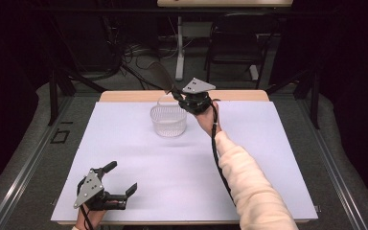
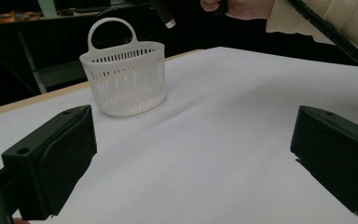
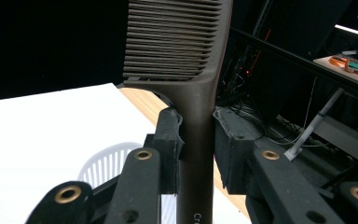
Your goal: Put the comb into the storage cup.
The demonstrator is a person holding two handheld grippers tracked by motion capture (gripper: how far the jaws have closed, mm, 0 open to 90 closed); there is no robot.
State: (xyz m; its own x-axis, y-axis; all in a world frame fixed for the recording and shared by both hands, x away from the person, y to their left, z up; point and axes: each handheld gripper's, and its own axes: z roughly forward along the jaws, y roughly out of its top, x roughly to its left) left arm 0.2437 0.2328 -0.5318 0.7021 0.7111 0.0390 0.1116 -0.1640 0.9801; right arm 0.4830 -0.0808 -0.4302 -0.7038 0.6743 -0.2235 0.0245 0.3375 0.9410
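Observation:
A dark brown comb [image 3: 186, 60] stands between the jaws of my right gripper [image 3: 198, 133], which is shut on its handle. In the high view that right gripper [image 1: 178, 96] hovers just behind and to the right of a white slotted plastic basket [image 1: 168, 120], the comb [image 1: 163, 75] sticking up and back from it. The basket [image 2: 126, 74] has a loop handle and looks empty. My left gripper [image 1: 122, 177] rests near the front left corner of the table, open, with nothing between its pads [image 2: 65, 158].
A white sheet [image 1: 182, 163] covers the wooden table [image 1: 124, 96]. Behind the table are a black chair [image 1: 239, 38], a white table leg [image 1: 179, 52] and loose cables on the floor. The right forearm in a cream sleeve [image 1: 249, 187] crosses the table's right half.

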